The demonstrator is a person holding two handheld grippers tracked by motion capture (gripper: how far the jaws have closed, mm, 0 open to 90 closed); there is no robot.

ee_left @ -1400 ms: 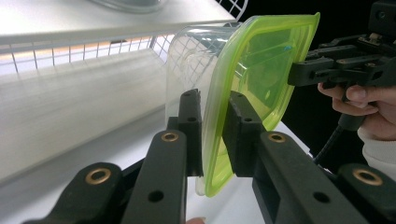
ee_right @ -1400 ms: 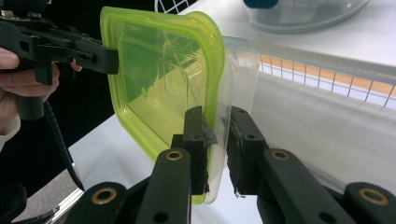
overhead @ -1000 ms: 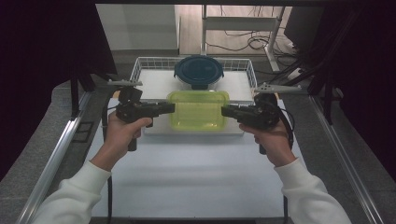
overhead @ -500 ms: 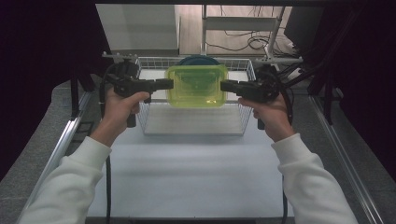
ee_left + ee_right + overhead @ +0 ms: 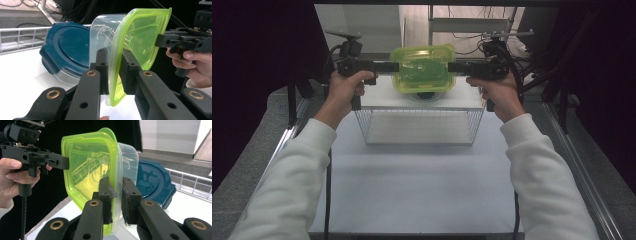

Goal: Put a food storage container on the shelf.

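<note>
**Green-lid tub up in the air, one claw on each side**

So you've got the clear plastic container with the translucent lime-green lid lifted off the table, hanging between both hands over the far end of the white wire basket. Your left gripper is clamped on the tub's left edge and your right gripper is clamped on its right edge, both reaching in level from the sides.

In the left gripper view the jaws pinch the rim: one pad sits on the green lid's side and the other on the clear wall of the tub, with the lid edge poking down between them. Same story in the right gripper view, where the pads squeeze the rim of the container and your other hand holds the opposite gripper on the far edge.

Under and behind the lifted tub sits a round clear container with a dark blue lid, down on the white surface inside the basket. From above you just see a sliver of it below the green lid. The white tabletop runs back toward you.
</note>
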